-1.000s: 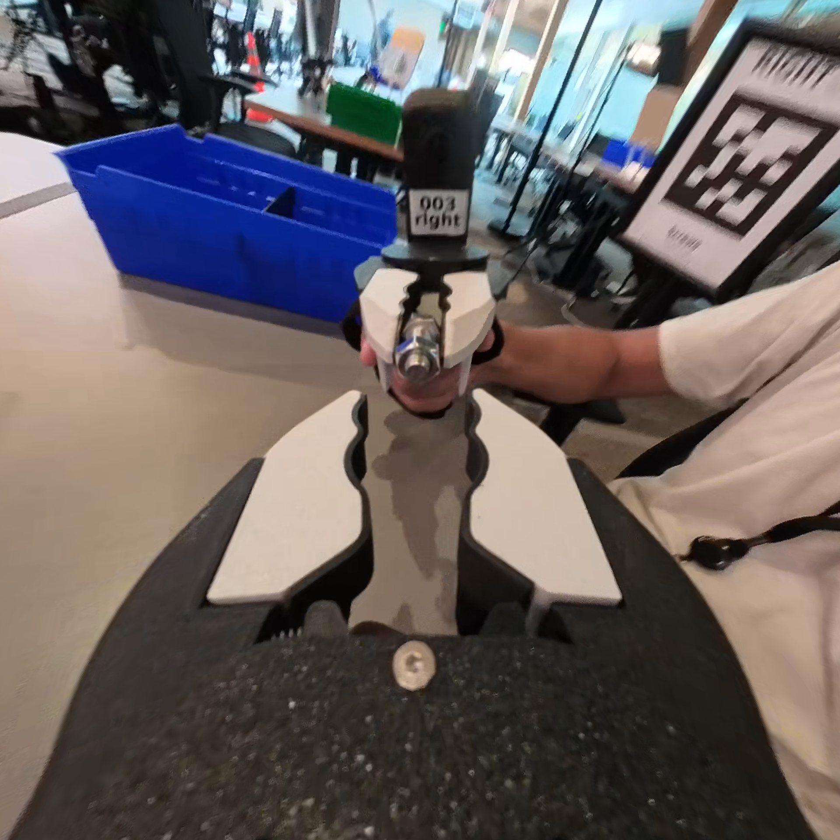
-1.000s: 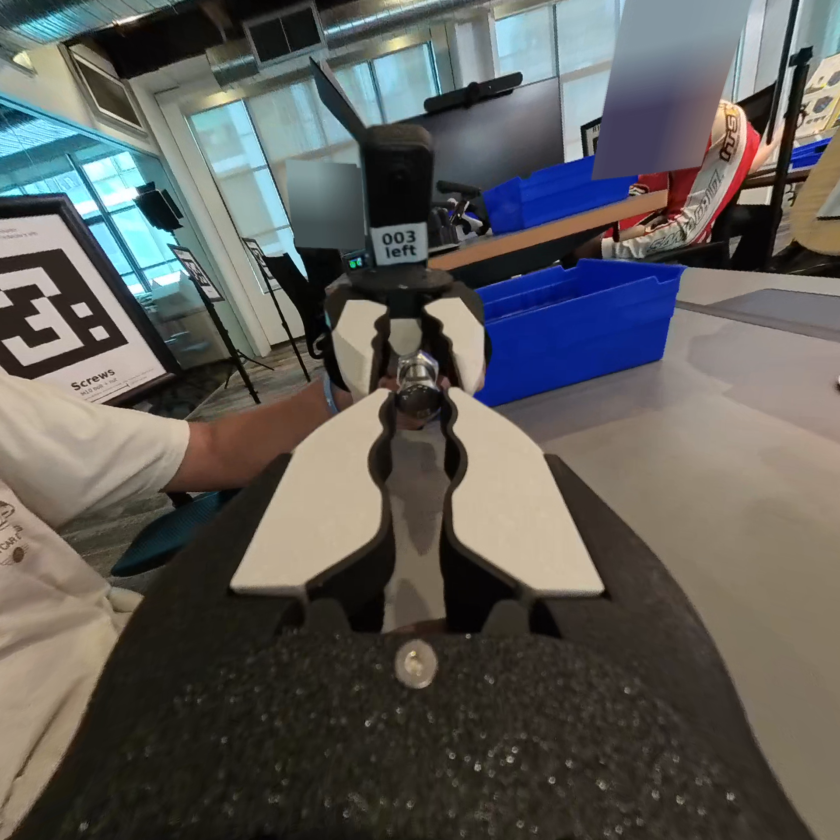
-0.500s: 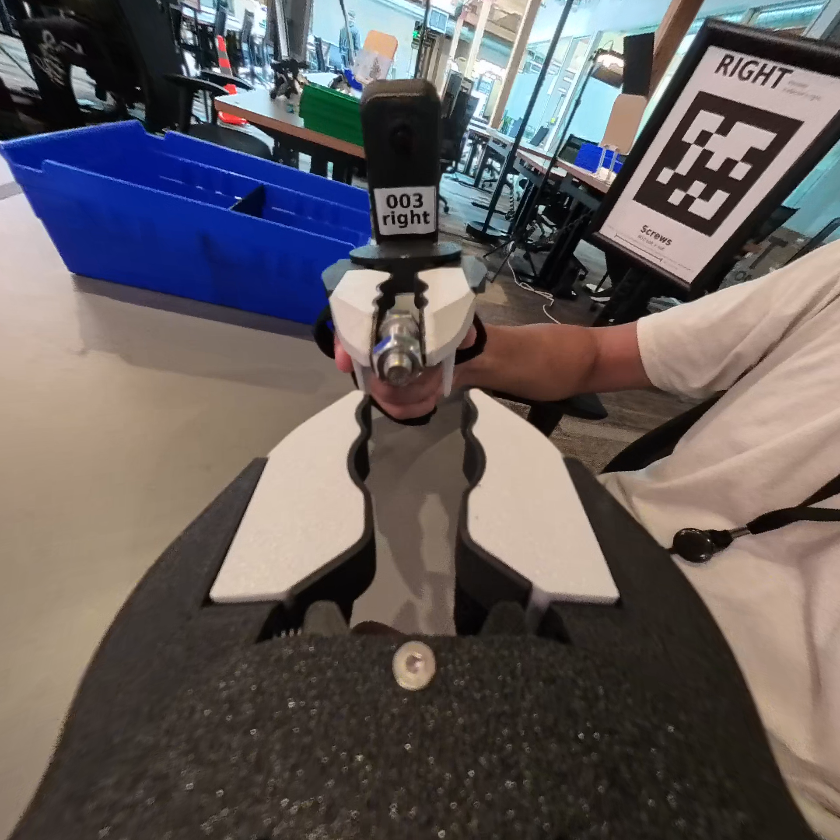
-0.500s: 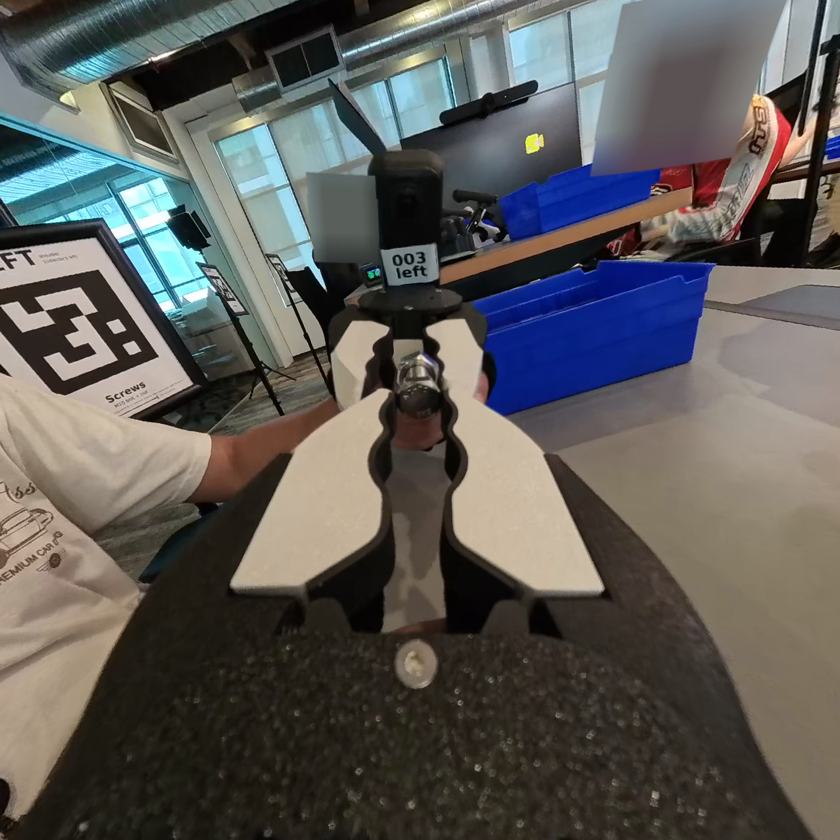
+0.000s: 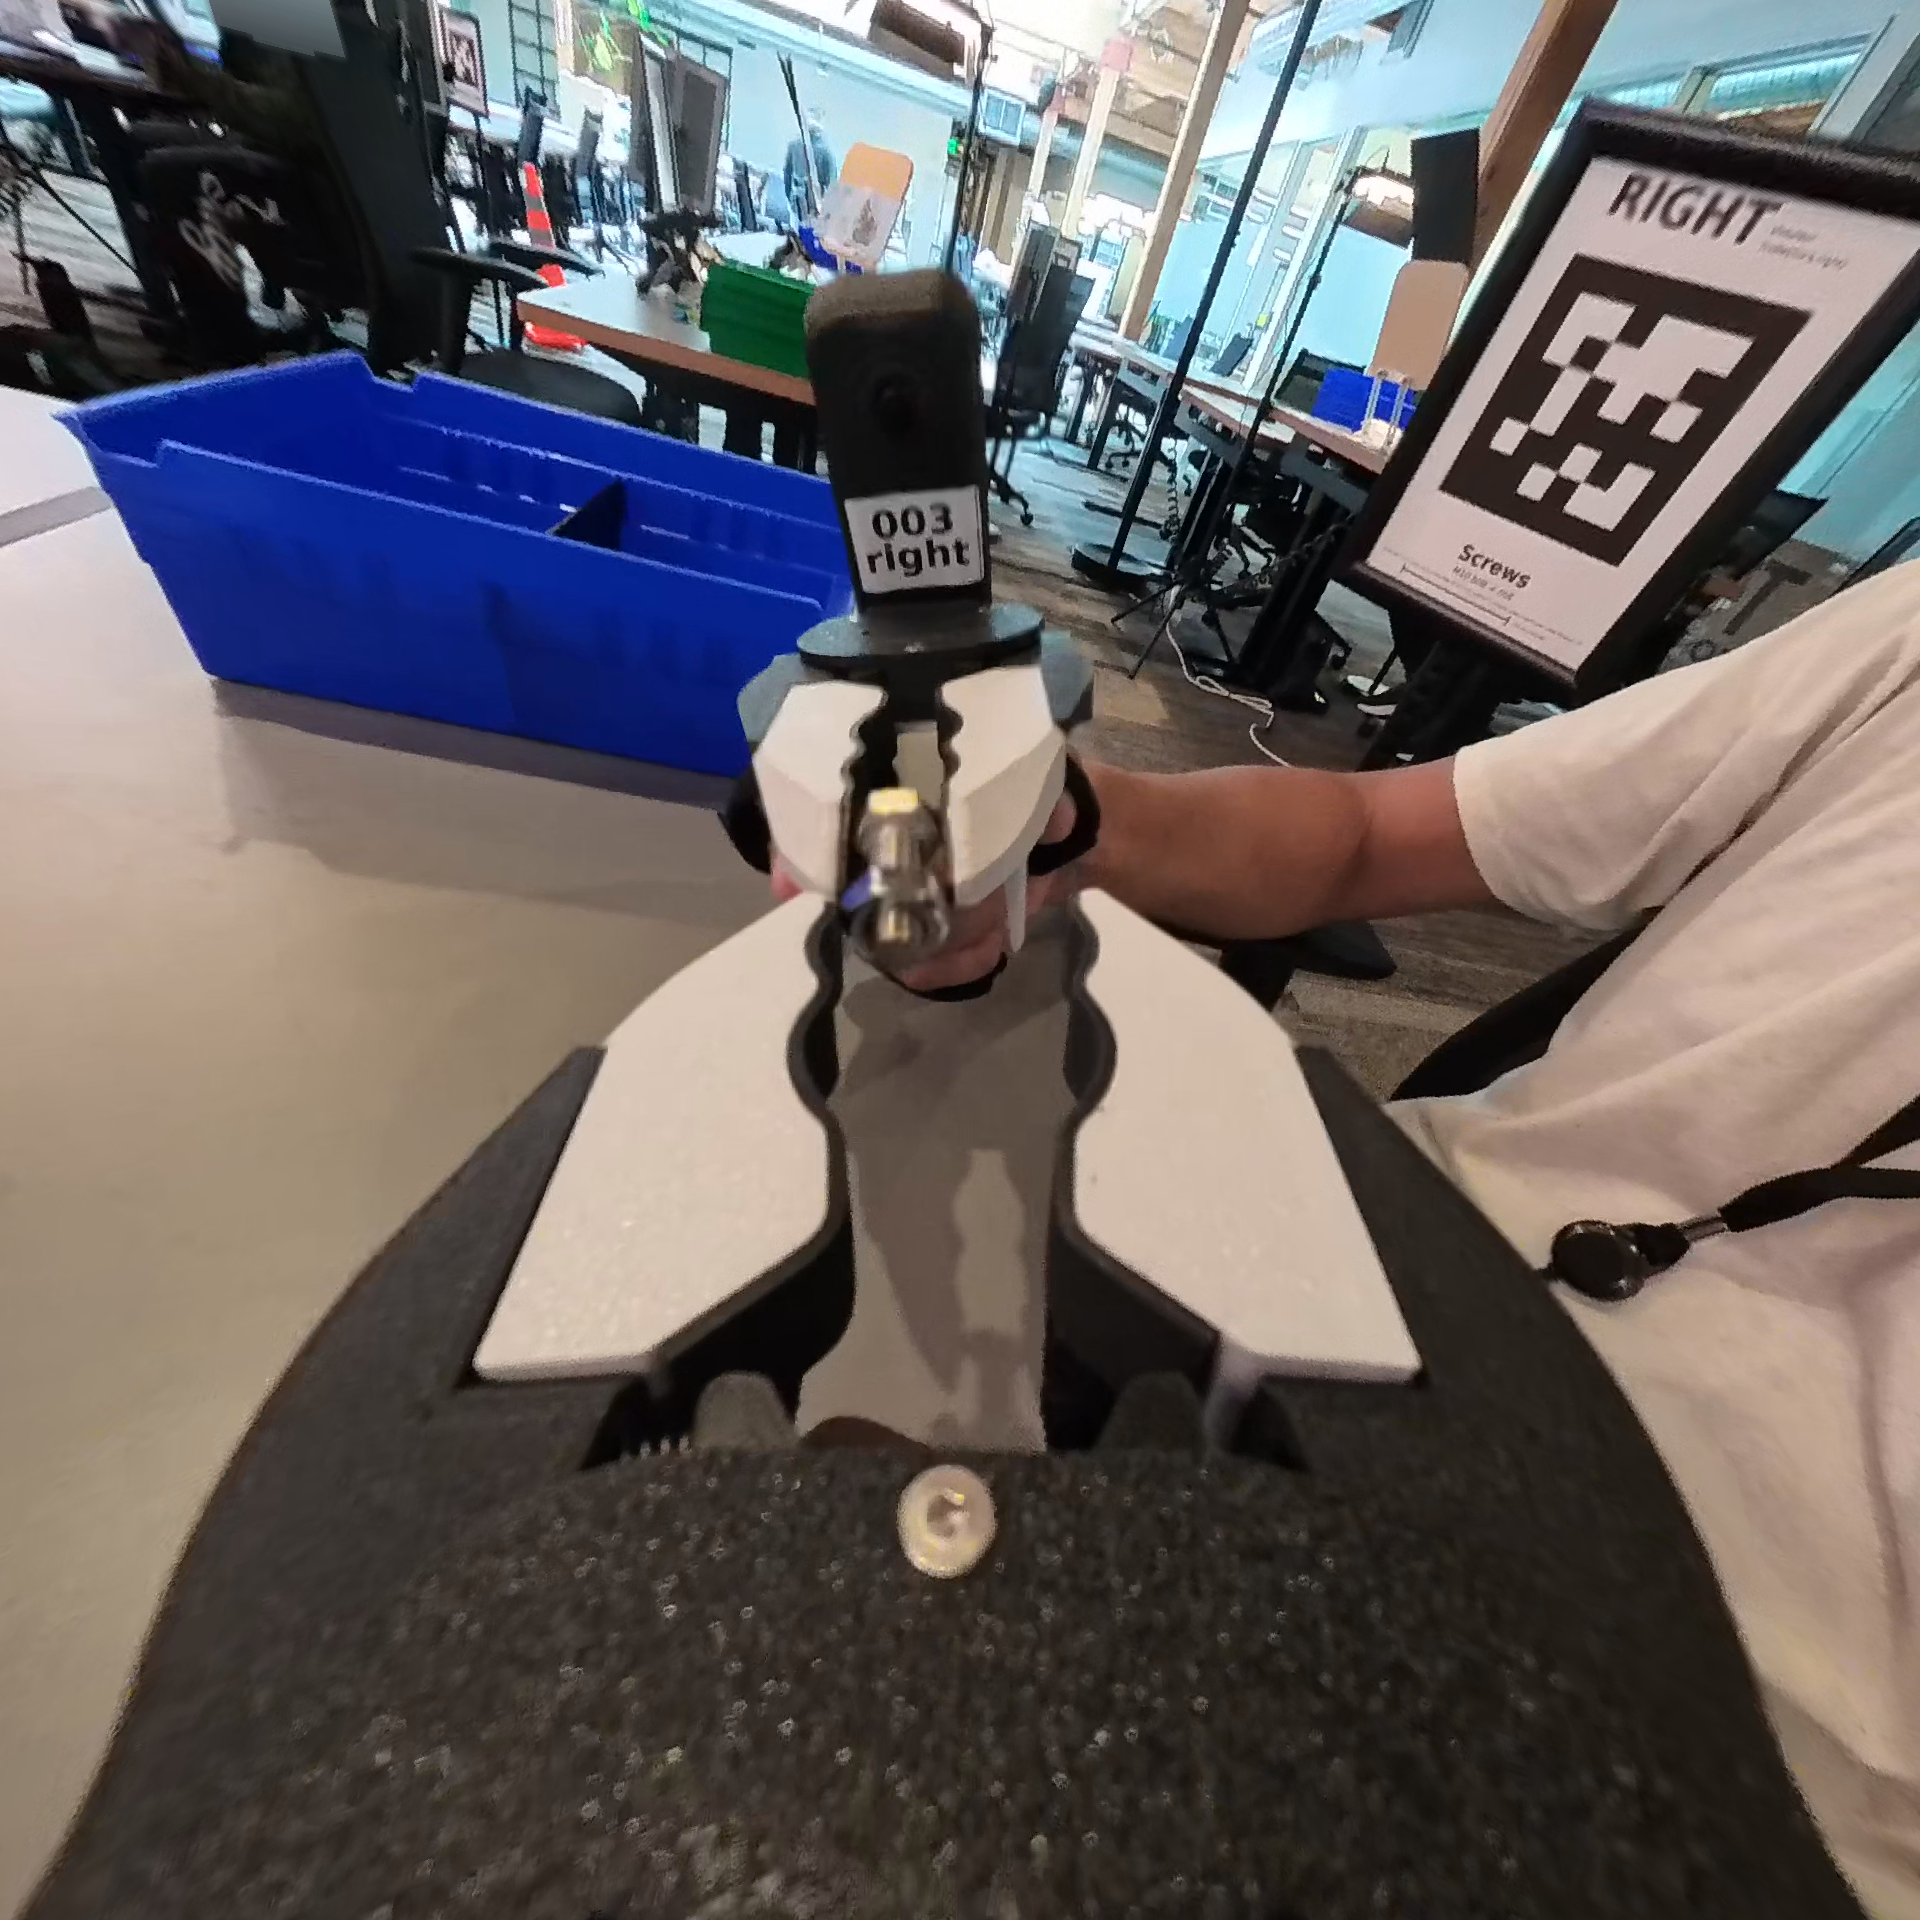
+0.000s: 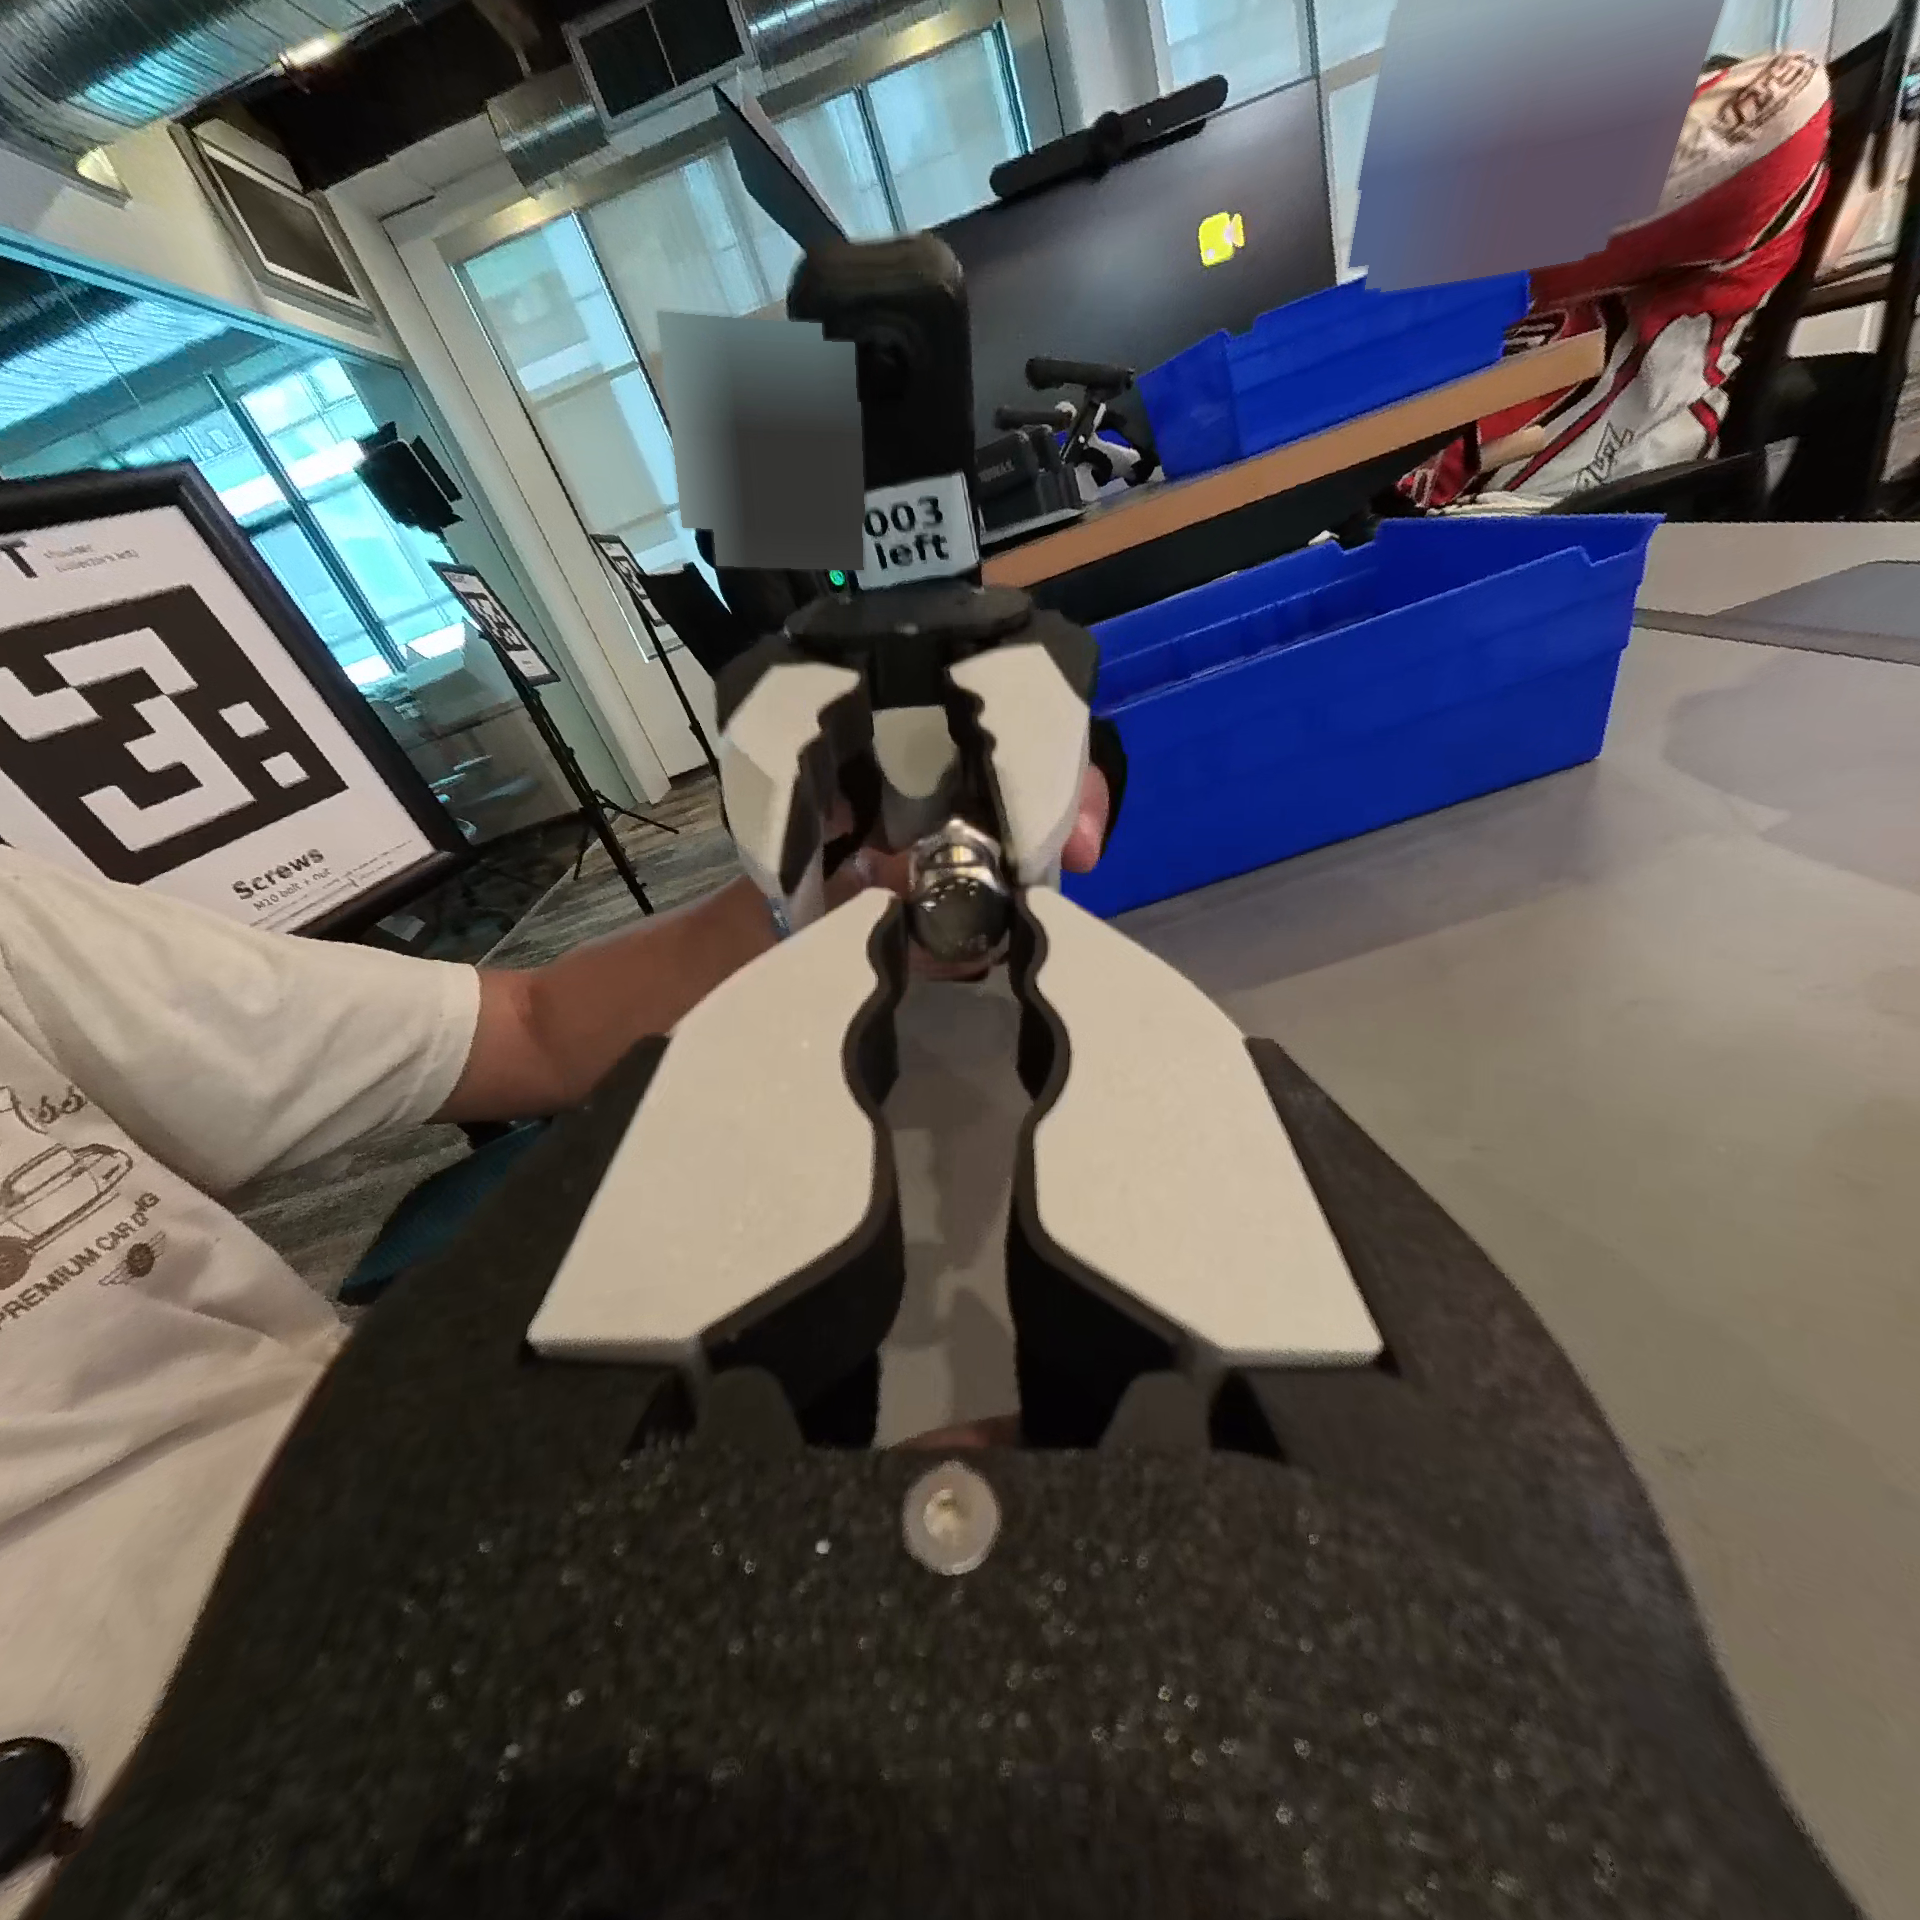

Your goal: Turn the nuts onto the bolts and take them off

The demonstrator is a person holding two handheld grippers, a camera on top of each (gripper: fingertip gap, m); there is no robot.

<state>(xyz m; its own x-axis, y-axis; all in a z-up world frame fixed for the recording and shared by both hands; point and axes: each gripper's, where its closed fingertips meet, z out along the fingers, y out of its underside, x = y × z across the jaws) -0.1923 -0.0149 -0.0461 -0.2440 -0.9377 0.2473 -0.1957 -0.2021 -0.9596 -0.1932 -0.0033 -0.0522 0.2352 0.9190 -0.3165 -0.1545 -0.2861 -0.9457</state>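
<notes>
Right gripper [image 6: 956,920]: closed on the bolt [image 5: 894,842], low centre of the right wrist view, shank pointing at the other tool.
Left gripper [image 5: 951,925]: fingers spread, clamping nothing; the left fingertip [image 5: 821,940] sits just beside the bolt's end.
Nut [image 5: 896,920]: seems to sit on the shank's near end, mid-frame above the grey table [image 5: 260,987]; blur hides the thread.
Doing it well: centre the open fingers on the nut's flats, close squarely, twist about the bolt's axis, keep the right grip firm.
</notes>
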